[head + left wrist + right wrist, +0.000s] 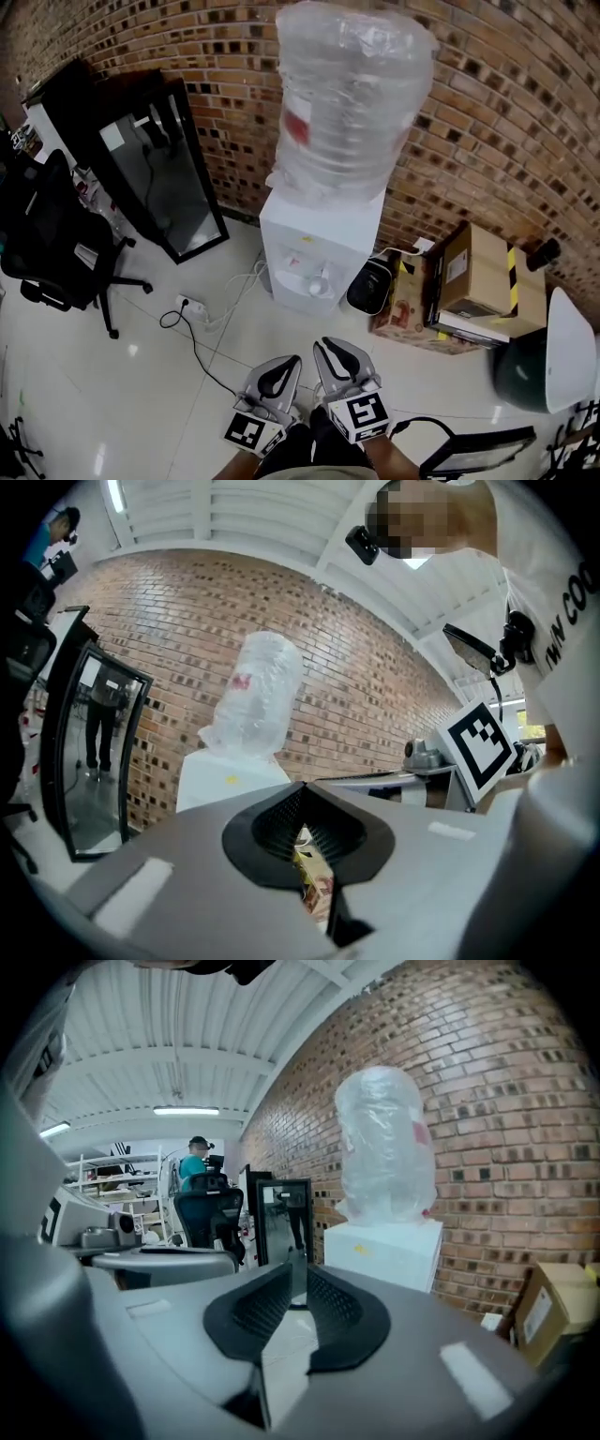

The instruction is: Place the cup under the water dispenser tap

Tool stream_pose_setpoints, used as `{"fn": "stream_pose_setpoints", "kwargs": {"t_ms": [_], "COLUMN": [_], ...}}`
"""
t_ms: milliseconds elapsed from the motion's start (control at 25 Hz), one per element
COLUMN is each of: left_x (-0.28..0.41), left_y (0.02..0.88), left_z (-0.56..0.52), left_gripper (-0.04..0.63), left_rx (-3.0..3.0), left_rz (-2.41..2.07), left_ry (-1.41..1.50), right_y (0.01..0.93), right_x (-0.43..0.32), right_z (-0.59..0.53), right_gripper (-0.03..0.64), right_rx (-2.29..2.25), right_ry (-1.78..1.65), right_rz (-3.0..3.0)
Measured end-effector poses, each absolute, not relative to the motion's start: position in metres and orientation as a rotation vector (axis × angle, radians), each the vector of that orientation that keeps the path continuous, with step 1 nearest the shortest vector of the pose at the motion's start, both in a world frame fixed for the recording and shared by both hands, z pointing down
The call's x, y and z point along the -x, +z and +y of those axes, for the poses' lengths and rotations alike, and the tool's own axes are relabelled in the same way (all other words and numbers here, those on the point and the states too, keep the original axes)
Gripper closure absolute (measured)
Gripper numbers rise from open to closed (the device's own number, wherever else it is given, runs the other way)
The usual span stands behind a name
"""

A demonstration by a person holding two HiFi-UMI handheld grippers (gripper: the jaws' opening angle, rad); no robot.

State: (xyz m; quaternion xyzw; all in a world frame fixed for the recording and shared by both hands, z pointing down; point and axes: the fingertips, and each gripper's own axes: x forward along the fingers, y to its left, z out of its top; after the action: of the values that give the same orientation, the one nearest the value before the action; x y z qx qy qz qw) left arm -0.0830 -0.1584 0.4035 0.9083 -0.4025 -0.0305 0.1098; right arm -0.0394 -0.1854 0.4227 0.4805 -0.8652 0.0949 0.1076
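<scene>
Both claws are low in the head view, side by side, well back from the water dispenser [319, 234] and clear of it. Left claw [302, 787]: tips pressed together, nothing pinched, only a sliver of floor and box showing below the contact point. Right claw [298, 1274]: almost together with a thin slit left between the pads, nothing in it, and the mirror [286, 1218] visible through the gap. Cup [322, 282] – small, white, hard to resolve – looks to be sitting in the dispenser's front recess under the taps, apart from both claws. The dispenser stands on the tiled floor [112, 394] against the brick wall [506, 141], with a plastic-wrapped water bottle [352, 94] on top. Just right of it is a black appliance [370, 286], then cardboard boxes [478, 277]. To the left the mirror leans on the wall with an office chair [56, 244] near it, and a power strip [185, 303] with its cables lies on the floor between them and the dispenser. Both gripper views point at the dispenser and the bottle.
</scene>
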Motion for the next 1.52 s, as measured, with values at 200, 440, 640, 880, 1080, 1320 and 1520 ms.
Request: {"fn": "stream_pose_setpoints", "kwargs": {"t_ms": [200, 440, 640, 880, 1080, 1320, 1520], "left_x": [0.082, 0.081, 0.082, 0.071, 0.060, 0.024, -0.005], "left_y": [0.376, 0.349, 0.335, 0.326, 0.322, 0.324, 0.332], "left_z": [-0.132, -0.111, -0.096, -0.070, -0.040, 0.014, 0.071], "left_gripper": [0.603, 0.603, 0.603, 0.603, 0.603, 0.603, 0.603], "left_rx": [-2.708, -2.763, -2.796, -2.813, -2.806, -2.812, -2.796], "left_rz": [-1.149, -1.121, -1.124, -1.141, -1.167, -1.152, -1.169], "left_ry": [-0.146, -0.188, -0.205, -0.214, -0.211, -0.194, -0.187], "right_y": [0.389, 0.375, 0.373, 0.384, 0.387, 0.383, 0.386], "right_x": [0.044, 0.039, 0.036, 0.021, 0.013, -0.014, -0.031], "right_z": [-0.157, -0.125, -0.102, -0.063, -0.024, 0.031, 0.090], "right_gripper": [0.576, 0.588, 0.603, 0.604, 0.604, 0.611, 0.611], "right_rx": [-1.390, -1.383, -1.354, -1.319, -1.289, -1.294, -1.247], "right_ry": [0.213, 0.184, 0.174, 0.195, 0.207, 0.207, 0.191], "right_rz": [-2.568, -2.546, -2.541, -2.522, -2.532, -2.583, -2.628]}}
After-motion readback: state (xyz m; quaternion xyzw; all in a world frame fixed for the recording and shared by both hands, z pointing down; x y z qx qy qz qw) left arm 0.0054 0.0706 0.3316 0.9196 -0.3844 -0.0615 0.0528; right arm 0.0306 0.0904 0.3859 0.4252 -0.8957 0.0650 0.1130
